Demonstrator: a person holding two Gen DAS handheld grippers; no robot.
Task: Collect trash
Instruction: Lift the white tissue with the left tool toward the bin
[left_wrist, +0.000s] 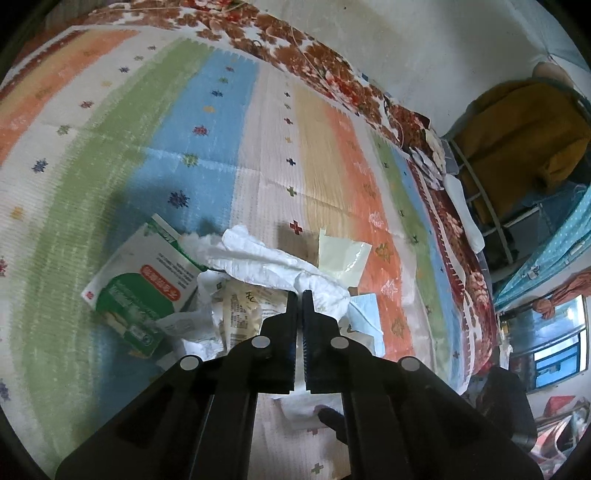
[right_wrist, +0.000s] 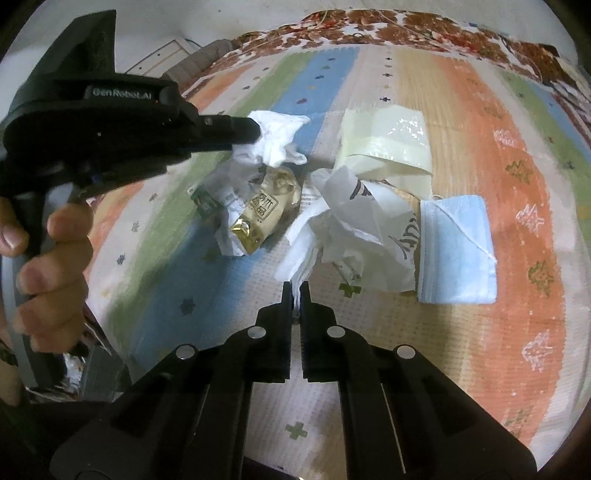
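A heap of trash lies on a striped mat (right_wrist: 461, 332). My left gripper (left_wrist: 299, 295) is shut on a crumpled white tissue (left_wrist: 258, 254); in the right wrist view that gripper (right_wrist: 255, 133) holds the tissue (right_wrist: 280, 136) at its tip. My right gripper (right_wrist: 295, 286) is shut on the thin end of a white paper wad (right_wrist: 303, 258). Around them lie a green-and-white carton (left_wrist: 144, 288), a gold snack wrapper (right_wrist: 258, 218), a crumpled printed white bag (right_wrist: 369, 229), a cream plastic pouch (right_wrist: 388, 147) and a blue face mask (right_wrist: 454, 247).
A floral quilt (left_wrist: 295, 48) borders the mat at the far side and right. A chair with a yellow garment (left_wrist: 517, 147) stands beyond the bed's right edge. A person's hand (right_wrist: 51, 258) holds the left gripper's handle at the left.
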